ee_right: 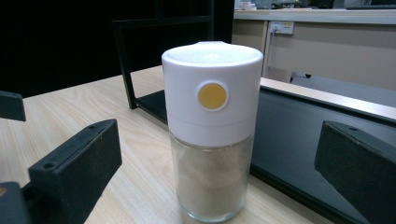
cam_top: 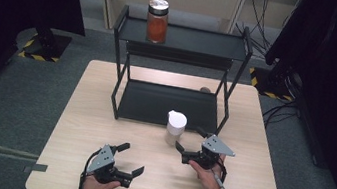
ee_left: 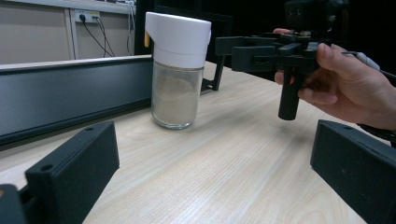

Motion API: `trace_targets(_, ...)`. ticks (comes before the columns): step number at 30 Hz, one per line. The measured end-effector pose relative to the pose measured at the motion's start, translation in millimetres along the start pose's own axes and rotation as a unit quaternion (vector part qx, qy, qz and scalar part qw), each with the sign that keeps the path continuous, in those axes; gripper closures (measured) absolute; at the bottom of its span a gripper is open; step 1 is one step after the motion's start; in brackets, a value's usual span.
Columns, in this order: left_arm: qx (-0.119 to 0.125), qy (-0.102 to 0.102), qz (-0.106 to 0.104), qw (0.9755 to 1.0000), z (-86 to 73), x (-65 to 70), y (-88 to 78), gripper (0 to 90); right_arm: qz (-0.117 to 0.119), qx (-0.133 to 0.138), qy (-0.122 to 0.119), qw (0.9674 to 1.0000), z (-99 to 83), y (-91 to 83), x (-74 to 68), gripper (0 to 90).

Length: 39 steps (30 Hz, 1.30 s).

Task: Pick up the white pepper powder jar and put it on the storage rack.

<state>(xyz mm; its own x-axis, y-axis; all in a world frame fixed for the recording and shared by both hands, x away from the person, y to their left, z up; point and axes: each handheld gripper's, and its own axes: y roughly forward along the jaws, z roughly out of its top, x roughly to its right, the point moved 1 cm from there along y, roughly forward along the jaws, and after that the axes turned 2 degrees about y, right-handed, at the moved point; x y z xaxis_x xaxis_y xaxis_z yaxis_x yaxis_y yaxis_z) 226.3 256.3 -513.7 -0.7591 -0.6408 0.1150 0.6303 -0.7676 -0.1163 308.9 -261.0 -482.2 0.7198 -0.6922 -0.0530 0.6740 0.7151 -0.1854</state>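
table [cam_top: 102, 115] – light wood, black rack [cam_top: 170, 106] at its far half | shaker jar [cam_top: 175, 128] – upright, long axis vertical, just in front of rack's lower shelf | right gripper [cam_top: 190, 141] – nearer, jaws wide open, jar straight ahead between them | left gripper [cam_top: 132, 158] – open, holds nothing, well apart from jar

Even overhead light falls on the bench [cam_top: 102, 115], which reads pale and bright against dark curtains at both sides of the high view. Shadows are soft and short. The high view is slightly soft overall. In both gripper views the near jaws are blurred and the jar [ee_right: 212, 126] is sharp; faint glare lies on its white lid [ee_left: 177, 39]. The backgrounds are dim.
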Motion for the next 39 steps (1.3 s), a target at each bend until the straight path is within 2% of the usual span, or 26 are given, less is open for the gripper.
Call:
trace_targets(26,0.002,-0.002,0.003,1.0000,0.0,-0.2,-1.0,0.7,-0.003,-0.019,0.002,0.9998,7.2,38.6,-1.6,3.6)
trace_targets(31,0.001,-0.003,0.002,1.0000,-0.1,-0.3,-0.6,0.7,-0.004,-0.023,0.002,0.9997,7.3,43.9,3.1,7.5)
trace_targets(39,0.001,-0.002,0.001,1.0000,0.1,-0.3,-0.7,0.7,0.008,-0.028,0.000,0.9996,5.4,54.5,7.5,16.4)
